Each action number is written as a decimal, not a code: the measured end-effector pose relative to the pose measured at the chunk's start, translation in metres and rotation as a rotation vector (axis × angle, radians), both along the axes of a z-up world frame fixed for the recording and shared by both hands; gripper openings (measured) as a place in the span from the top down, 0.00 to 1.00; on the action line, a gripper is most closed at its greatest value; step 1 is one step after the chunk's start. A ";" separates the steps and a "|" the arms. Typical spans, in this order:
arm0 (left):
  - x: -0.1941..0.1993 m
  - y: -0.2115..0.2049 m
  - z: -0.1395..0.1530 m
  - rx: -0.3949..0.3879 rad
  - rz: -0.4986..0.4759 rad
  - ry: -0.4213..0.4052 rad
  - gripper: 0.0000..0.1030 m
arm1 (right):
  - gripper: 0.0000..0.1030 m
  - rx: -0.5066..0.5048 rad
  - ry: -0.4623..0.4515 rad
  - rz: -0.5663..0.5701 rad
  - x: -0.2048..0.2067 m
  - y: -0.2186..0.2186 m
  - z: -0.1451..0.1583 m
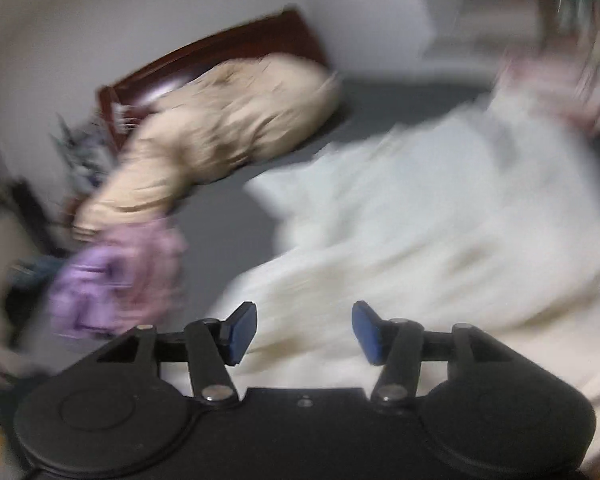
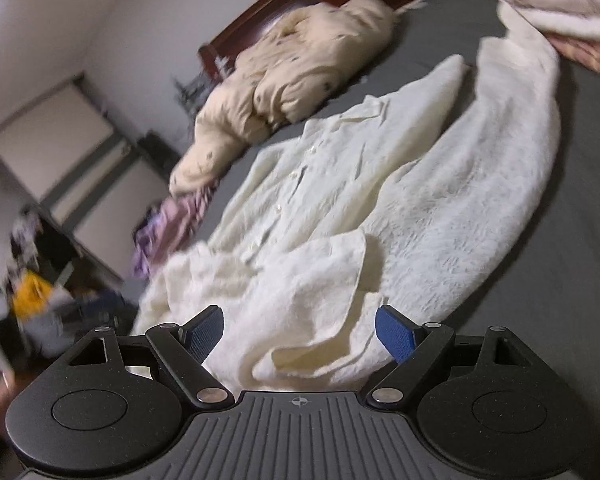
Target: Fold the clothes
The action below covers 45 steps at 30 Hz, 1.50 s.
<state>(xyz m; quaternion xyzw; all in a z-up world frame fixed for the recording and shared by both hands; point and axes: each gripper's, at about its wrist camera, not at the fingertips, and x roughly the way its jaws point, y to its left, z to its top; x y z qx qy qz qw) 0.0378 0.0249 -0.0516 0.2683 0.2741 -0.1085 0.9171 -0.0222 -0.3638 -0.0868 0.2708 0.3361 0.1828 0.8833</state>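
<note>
**White shirt spread on the bed, both tongs open above it**

The white shirt (image 2: 320, 200) lies buttoned-side up on the grey bed (image 2: 572, 240), its near hem rumpled and one sleeve trailing toward the far corner. I judge it light, limp and textured, unlikely to slip; I would pinch it at a hem corner or a shoulder seam. My right gripper (image 2: 300, 336) hangs wide open over the hem, holding nothing. My left gripper (image 1: 304, 332) stands parted too, empty. A beige garment (image 2: 284, 76) and a purple one (image 2: 168, 228) lie beside it.

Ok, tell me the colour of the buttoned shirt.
Cream-white shirt, clearest in the right wrist view.
</note>
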 end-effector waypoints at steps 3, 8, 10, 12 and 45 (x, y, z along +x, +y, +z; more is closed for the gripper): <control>0.019 0.018 -0.015 0.098 0.011 0.026 0.47 | 0.19 -0.055 -0.005 0.018 -0.002 0.008 -0.002; 0.046 0.043 -0.034 0.009 0.081 0.133 0.46 | 0.19 -0.055 -0.050 0.066 0.002 0.016 -0.005; 0.051 0.052 -0.038 -0.022 0.138 0.138 0.46 | 0.19 -0.034 -0.035 0.083 0.009 0.018 -0.007; 0.057 0.064 -0.037 -0.103 0.171 0.170 0.44 | 0.19 -0.001 0.008 0.098 0.017 0.019 -0.013; 0.043 0.110 -0.041 -0.325 0.384 0.165 0.67 | 0.98 0.425 -0.271 0.107 0.073 0.009 0.139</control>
